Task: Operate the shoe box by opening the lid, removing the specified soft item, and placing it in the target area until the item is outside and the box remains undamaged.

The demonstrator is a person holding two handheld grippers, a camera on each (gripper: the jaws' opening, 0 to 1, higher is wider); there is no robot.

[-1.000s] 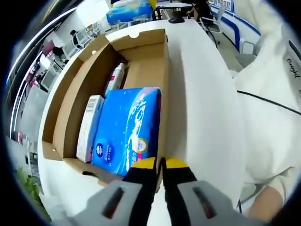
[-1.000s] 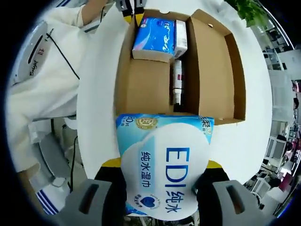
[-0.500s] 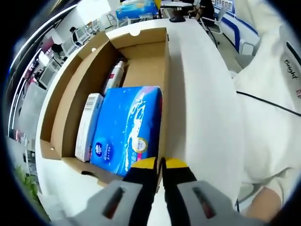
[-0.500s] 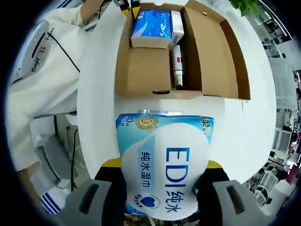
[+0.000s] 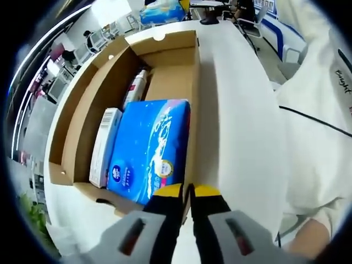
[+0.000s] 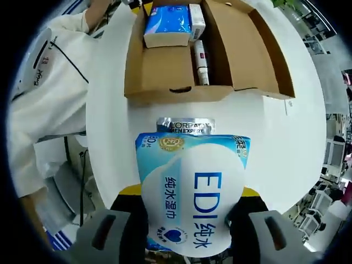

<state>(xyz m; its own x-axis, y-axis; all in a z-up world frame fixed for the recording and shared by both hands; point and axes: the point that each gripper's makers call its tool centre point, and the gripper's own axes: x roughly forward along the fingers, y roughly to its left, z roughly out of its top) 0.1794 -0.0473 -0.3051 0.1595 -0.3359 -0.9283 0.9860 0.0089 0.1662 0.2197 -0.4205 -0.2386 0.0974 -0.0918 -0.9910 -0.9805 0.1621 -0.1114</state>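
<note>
Matt cardboard shoe box; glossy plastic wipes pack.

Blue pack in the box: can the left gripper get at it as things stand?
Probably yes. The box is open with nothing over the blue pack, and the left gripper sits right beside it, but its jaws are shut on the box wall, so it must let go first.

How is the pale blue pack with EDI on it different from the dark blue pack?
The pale blue and white EDI wipes pack is outside the brown cardboard shoe box, gripped by the right tongs; the dark blue soft pack lies inside the box, untouched. The EDI pack is light blue with a white patch; the other is deep blue all over. Both are soft plastic packs.
</note>
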